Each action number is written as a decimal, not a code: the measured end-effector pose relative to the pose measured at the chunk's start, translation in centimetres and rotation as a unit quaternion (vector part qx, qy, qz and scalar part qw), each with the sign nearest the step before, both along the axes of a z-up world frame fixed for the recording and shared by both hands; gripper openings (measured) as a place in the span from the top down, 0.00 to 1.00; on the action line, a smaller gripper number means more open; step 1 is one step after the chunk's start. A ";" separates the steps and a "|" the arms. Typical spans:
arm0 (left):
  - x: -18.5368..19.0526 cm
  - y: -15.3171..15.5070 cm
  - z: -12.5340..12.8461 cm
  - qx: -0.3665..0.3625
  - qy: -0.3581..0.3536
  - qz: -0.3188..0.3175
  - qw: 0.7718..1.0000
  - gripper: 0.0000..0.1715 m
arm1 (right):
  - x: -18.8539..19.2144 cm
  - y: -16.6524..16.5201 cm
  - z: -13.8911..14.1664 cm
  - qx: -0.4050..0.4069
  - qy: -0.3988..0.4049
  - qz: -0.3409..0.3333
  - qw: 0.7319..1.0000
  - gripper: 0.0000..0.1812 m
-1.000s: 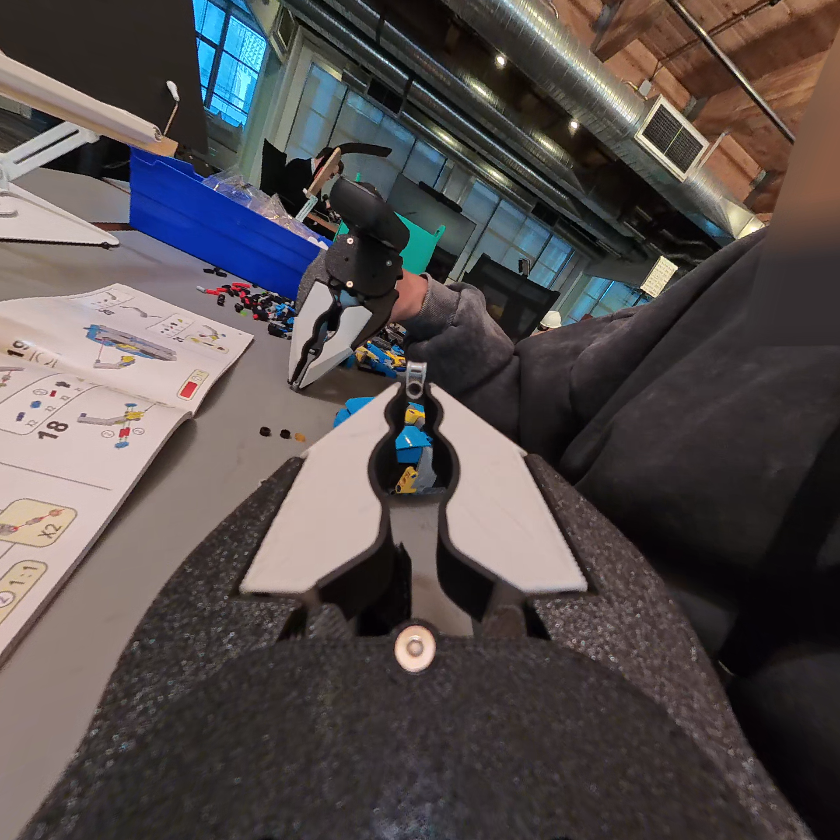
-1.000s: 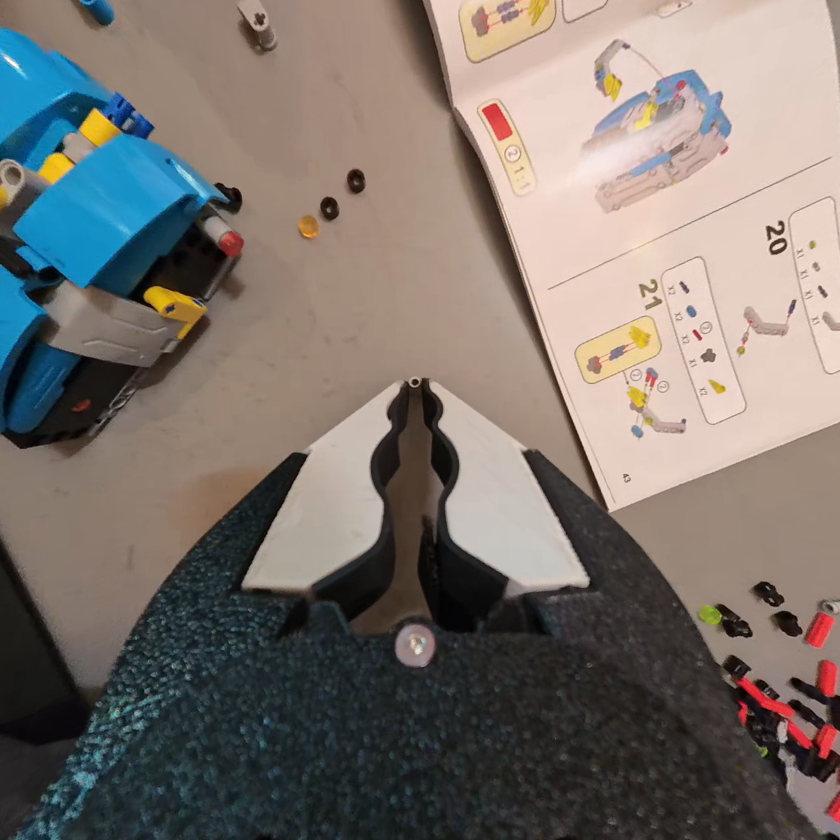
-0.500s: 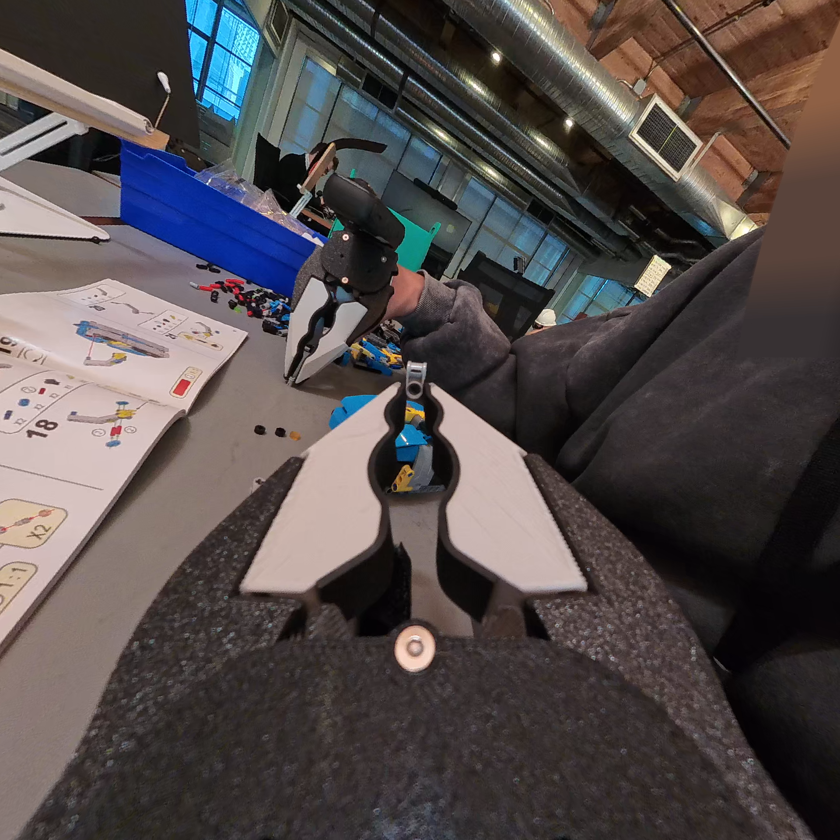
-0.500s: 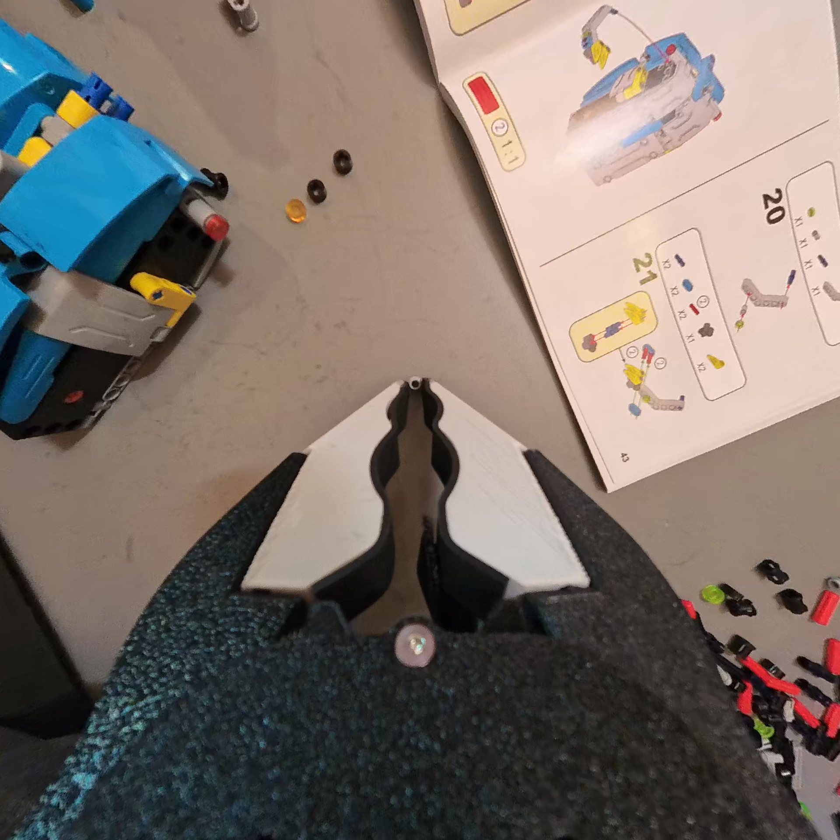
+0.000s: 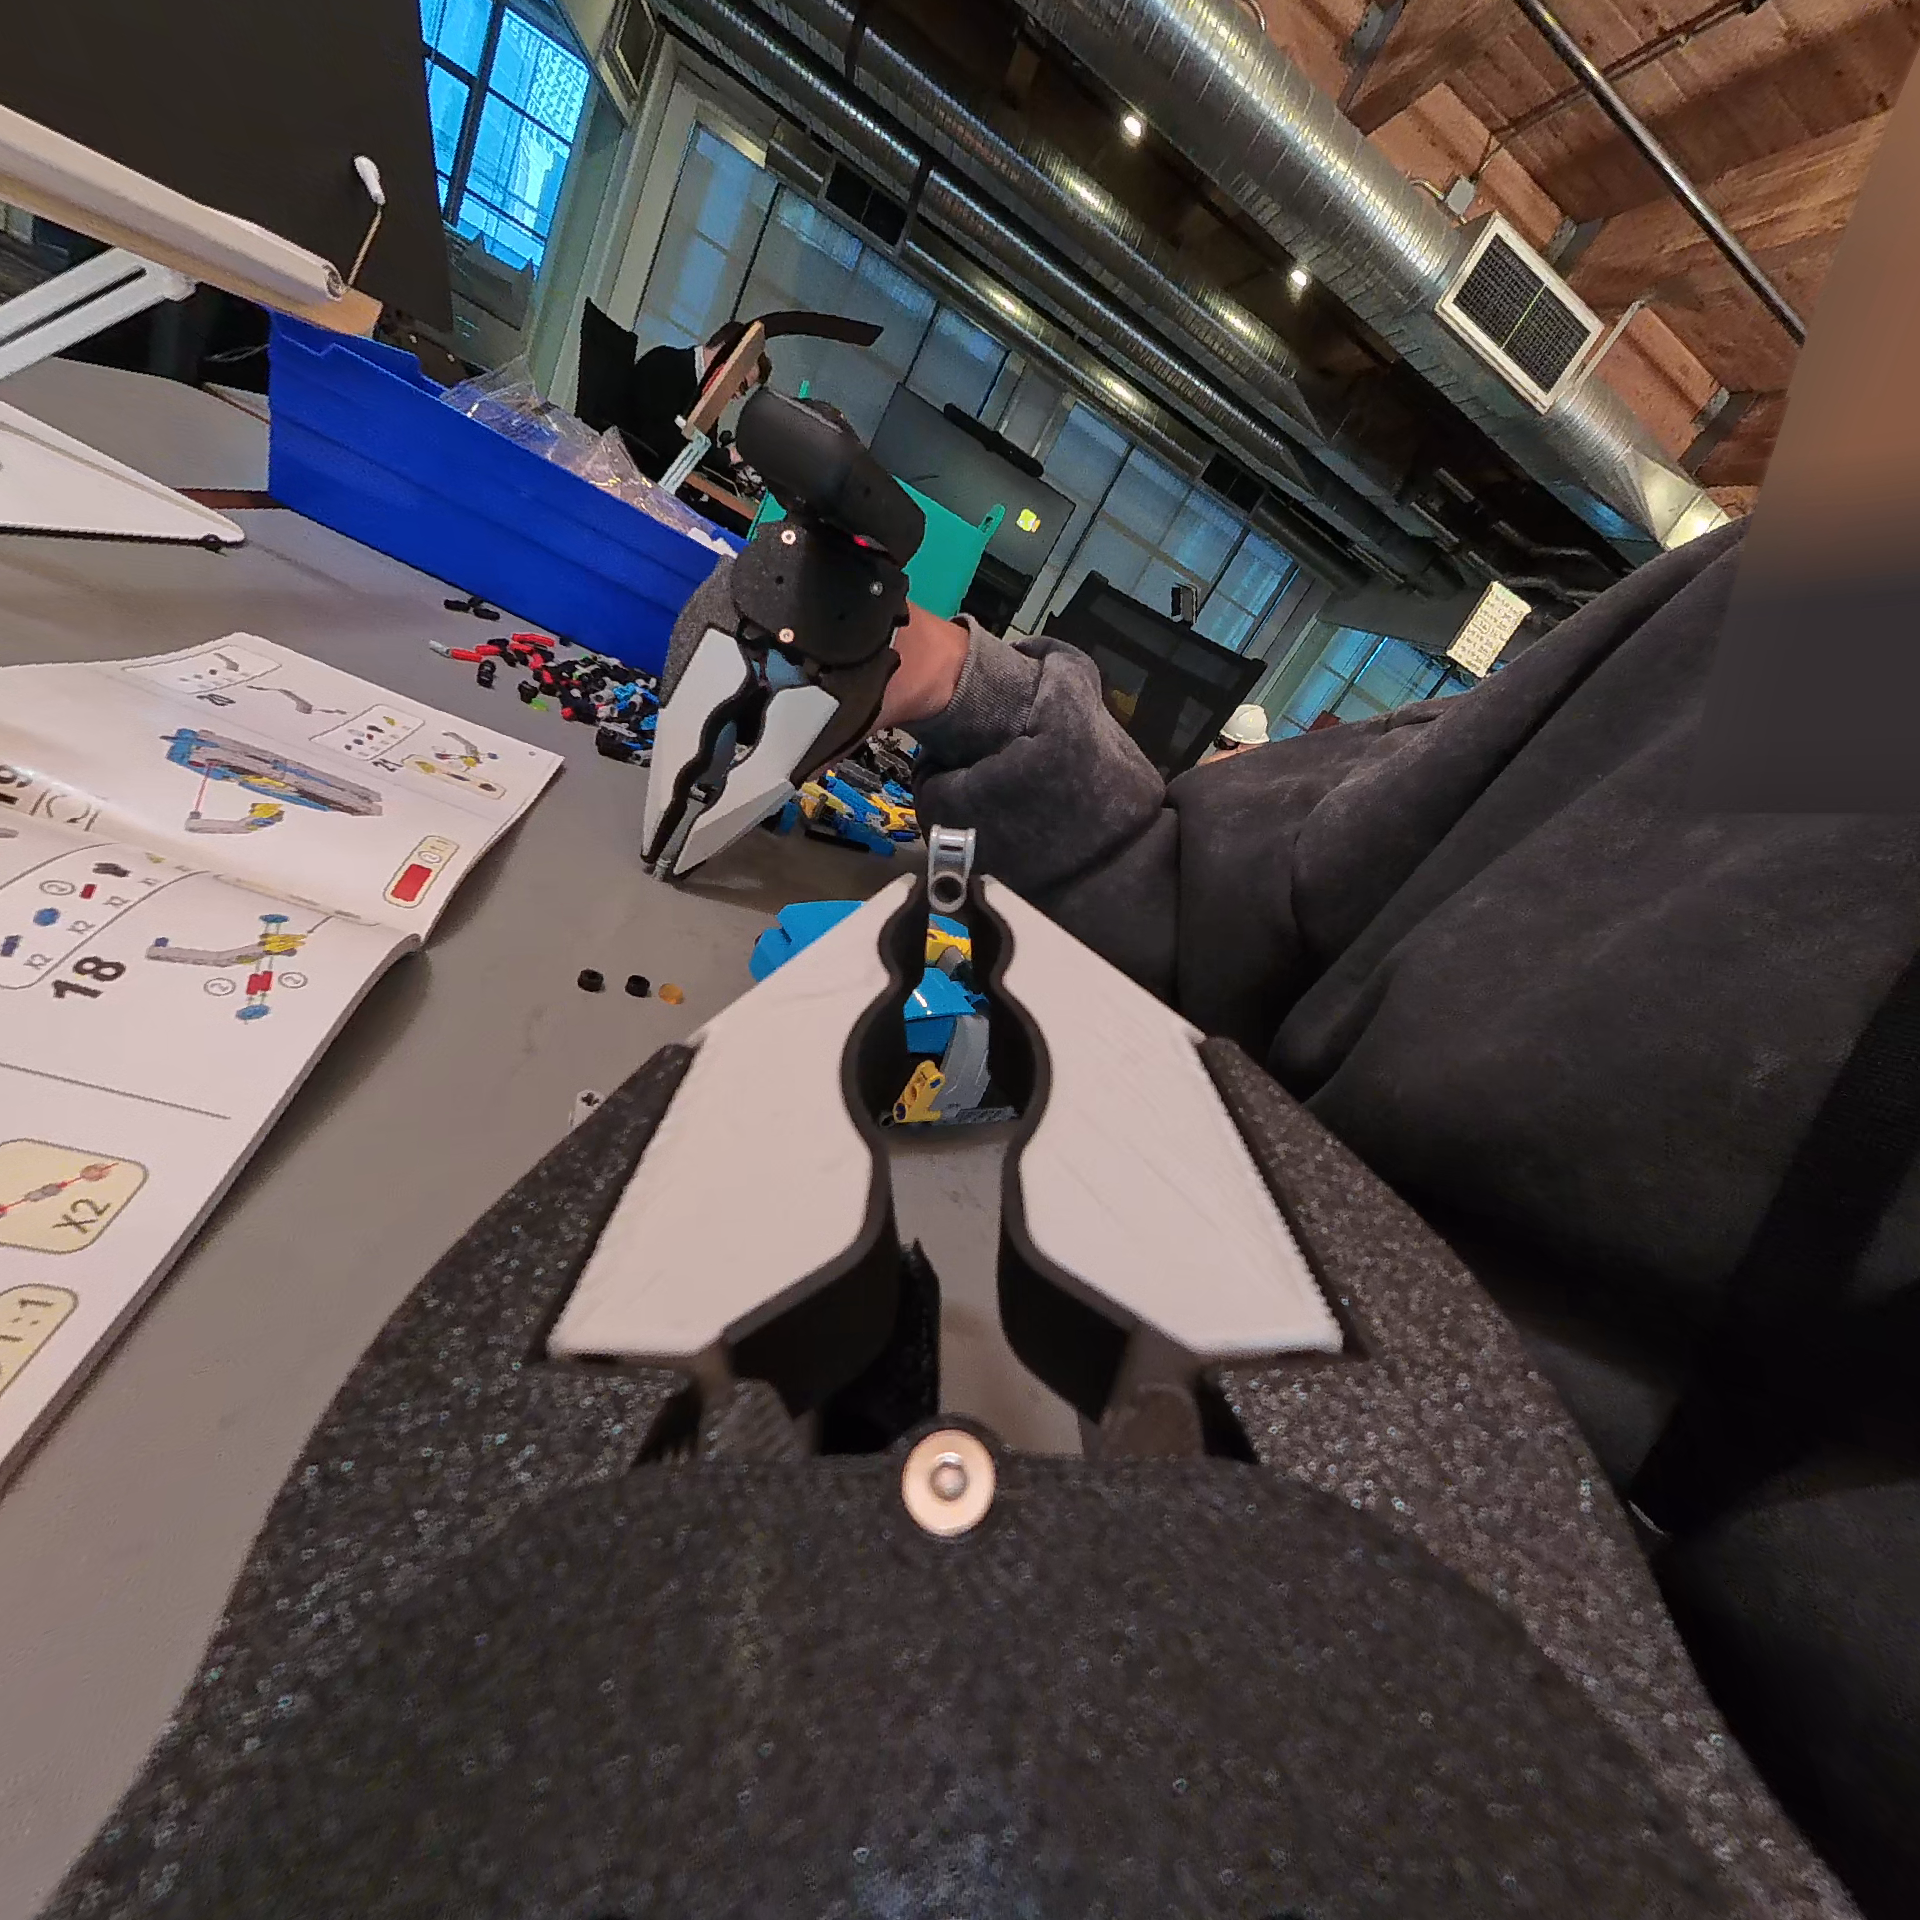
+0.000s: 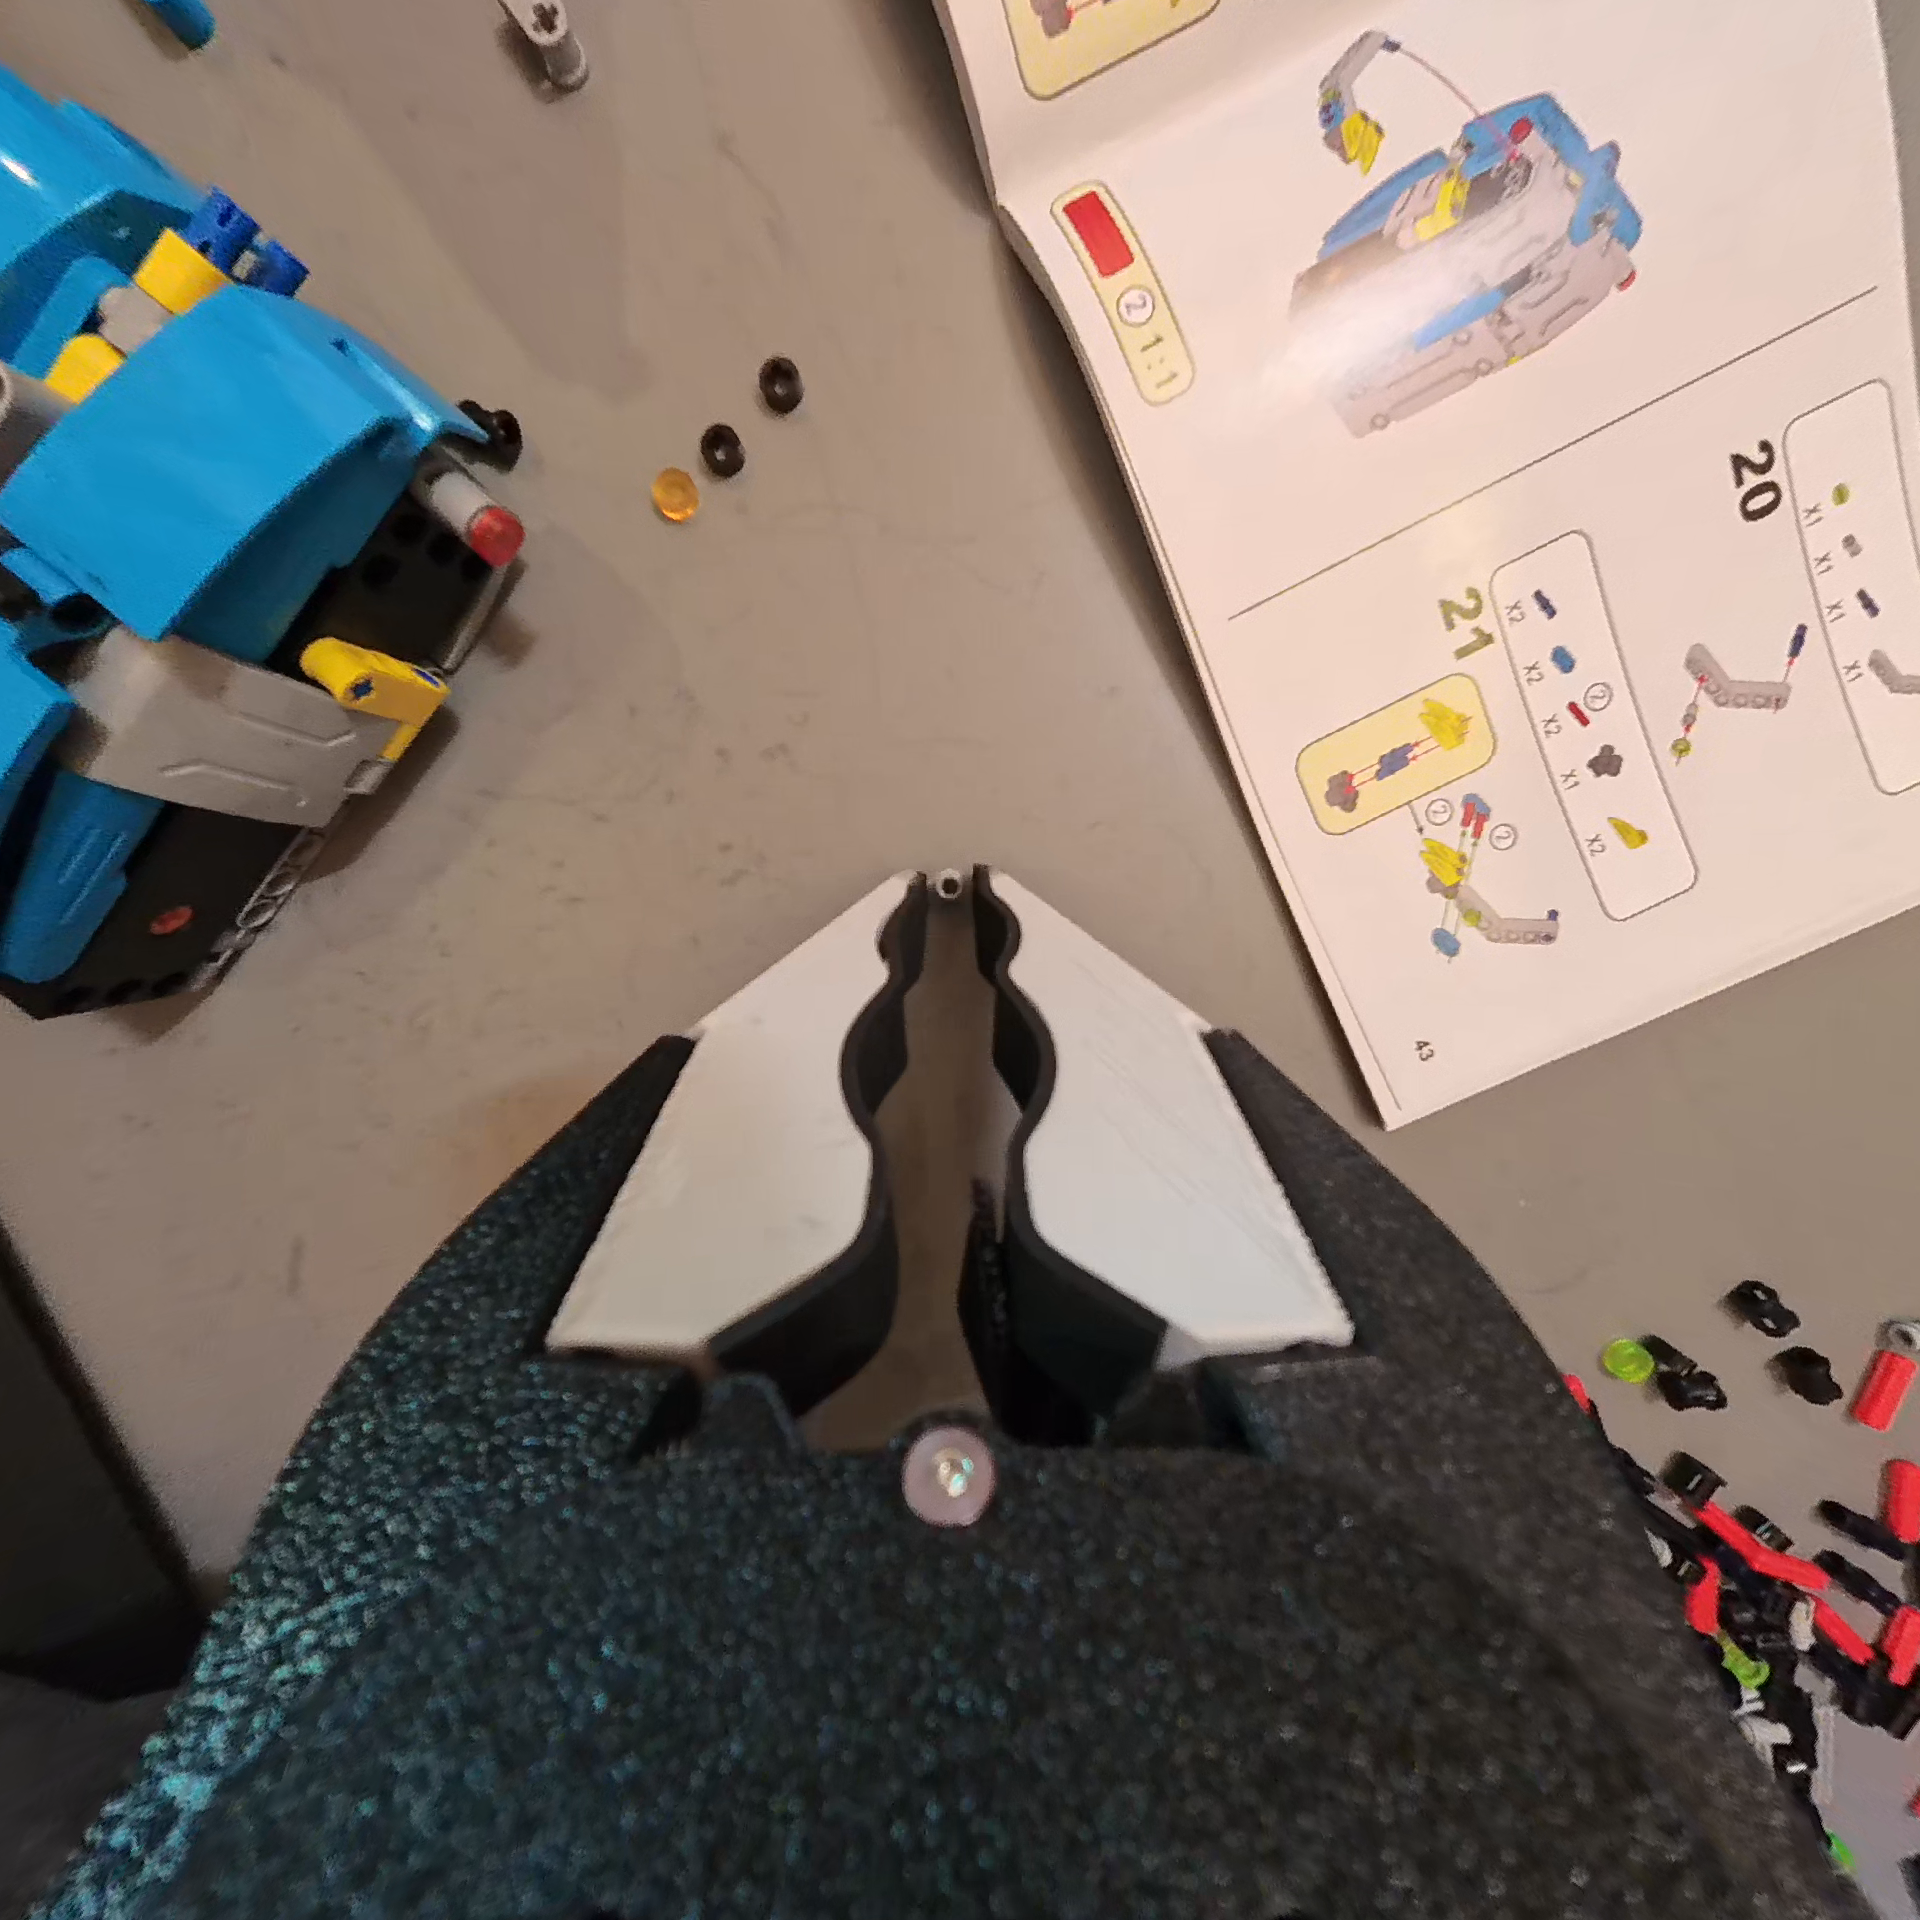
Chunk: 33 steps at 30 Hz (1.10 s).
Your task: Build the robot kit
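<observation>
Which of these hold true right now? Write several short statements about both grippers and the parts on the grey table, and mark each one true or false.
1. The left gripper pinches a small light grey plastic connector at its tips. True.
2. The right gripper grips a long red beam. False: only a tiny pale grey round piece sits between its fingers.
3. The open paper instruction booklet lies on the grey table. True.
4. The small orange round stud sits on the blue toy car model. False: it lies on the table beside two black rings.
</observation>
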State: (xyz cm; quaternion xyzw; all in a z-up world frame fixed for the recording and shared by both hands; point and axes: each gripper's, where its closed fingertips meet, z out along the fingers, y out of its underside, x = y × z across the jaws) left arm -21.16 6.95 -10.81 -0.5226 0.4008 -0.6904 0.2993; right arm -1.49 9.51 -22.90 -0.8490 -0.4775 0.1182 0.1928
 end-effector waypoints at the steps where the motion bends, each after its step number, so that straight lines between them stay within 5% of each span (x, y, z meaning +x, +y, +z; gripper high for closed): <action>1: 0.0 0.0 0.0 0.000 0.000 0.000 1.000 0.96 | 0.0 0.0 0.0 -0.001 0.001 0.000 1.000 0.95; 13: 0.1 0.1 0.0 -0.008 -0.002 -0.003 1.000 0.96 | -0.4 0.6 0.6 0.011 0.005 -0.007 1.000 0.97; 17: -0.4 0.7 1.4 -0.090 -0.051 -0.029 0.994 0.97 | -8.1 1.5 7.5 0.100 0.177 0.036 0.978 0.98; 21: -1.1 1.4 3.1 -0.201 -0.118 -0.072 0.970 0.97 | -18.3 -0.2 14.4 0.256 0.294 0.111 0.914 0.98; 27: -1.8 2.2 3.9 -0.310 -0.178 -0.105 0.928 0.97 | -21.8 -0.8 16.4 0.348 0.297 0.111 0.882 0.98; 33: -1.9 2.2 4.2 -0.330 -0.190 -0.123 0.917 0.97 | -22.2 -0.3 16.1 0.367 0.278 0.107 0.882 0.98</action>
